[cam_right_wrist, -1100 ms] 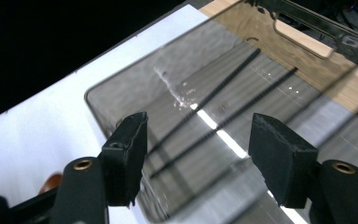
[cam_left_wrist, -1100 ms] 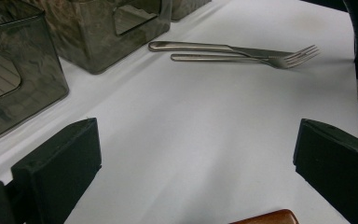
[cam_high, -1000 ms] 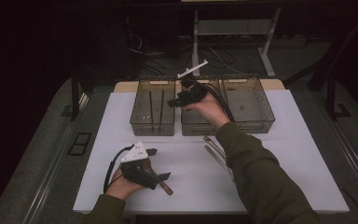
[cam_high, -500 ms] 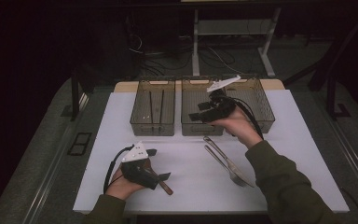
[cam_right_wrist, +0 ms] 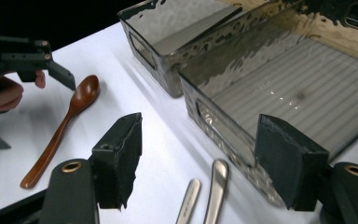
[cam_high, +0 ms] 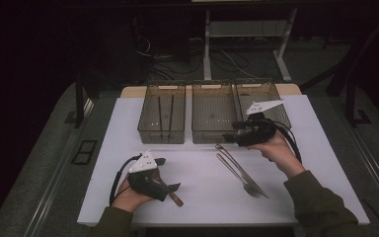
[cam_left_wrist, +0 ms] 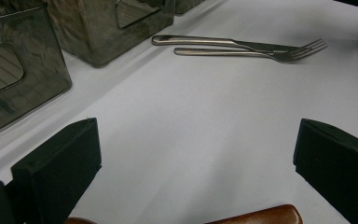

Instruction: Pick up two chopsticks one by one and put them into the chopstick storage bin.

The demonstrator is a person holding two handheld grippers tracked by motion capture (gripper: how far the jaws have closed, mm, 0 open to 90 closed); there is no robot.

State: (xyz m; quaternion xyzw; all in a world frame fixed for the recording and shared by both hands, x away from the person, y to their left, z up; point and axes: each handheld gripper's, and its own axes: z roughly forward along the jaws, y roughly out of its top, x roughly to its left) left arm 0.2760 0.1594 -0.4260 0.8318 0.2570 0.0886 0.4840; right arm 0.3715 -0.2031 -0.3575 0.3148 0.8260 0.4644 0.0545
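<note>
Now the right tool (cam_high: 233,132) has swung from over the middle bin (cam_high: 212,114) across toward the right bin (cam_high: 271,98) and come down toward the near side, above the handles of the knife (cam_high: 239,170) and fork (cam_high: 237,174) lying mid-worktop. Its jaws have just been opening and stand released, nothing between them, so a pickup looks next. The left tool (cam_high: 170,173), also released, hovers over the wooden spoon (cam_right_wrist: 60,130) near the front-left corner.
</note>
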